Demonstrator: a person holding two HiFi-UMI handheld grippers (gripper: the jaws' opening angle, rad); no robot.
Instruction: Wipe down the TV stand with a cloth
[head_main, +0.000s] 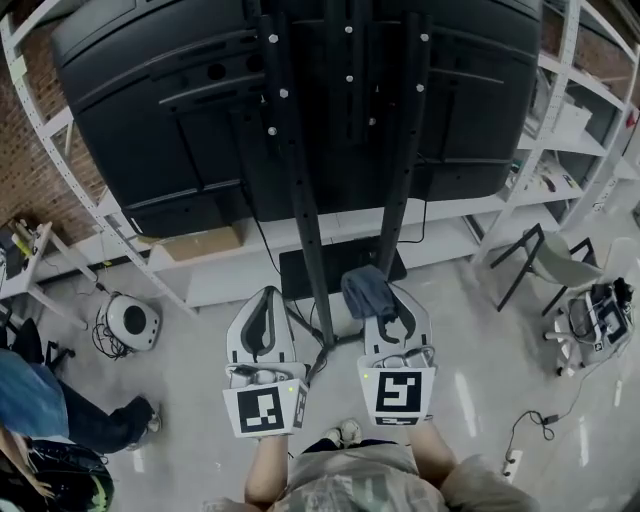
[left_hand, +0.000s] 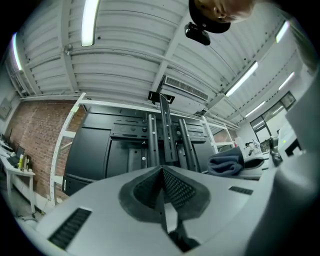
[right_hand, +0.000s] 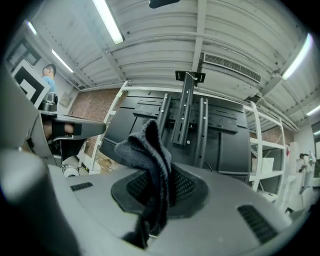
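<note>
Step in hand: approach; wiping has apparently not begun. The right tool (head_main: 390, 306) is clamped on the grey cloth (head_main: 366, 288), just in front of the TV stand (head_main: 300, 190), with no contact evident. The left tool (head_main: 266, 306) has its jaws together and empty, also before the stand. The next move calls for pressing the cloth onto an upright and stroking along it. No brand or lettering is legible.

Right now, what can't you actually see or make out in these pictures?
- TV screen: every view shows only its back.
- Stand base: head view, partly behind the cloth held in the right gripper.
- Bystander: head view, cut off by the left edge.
</note>
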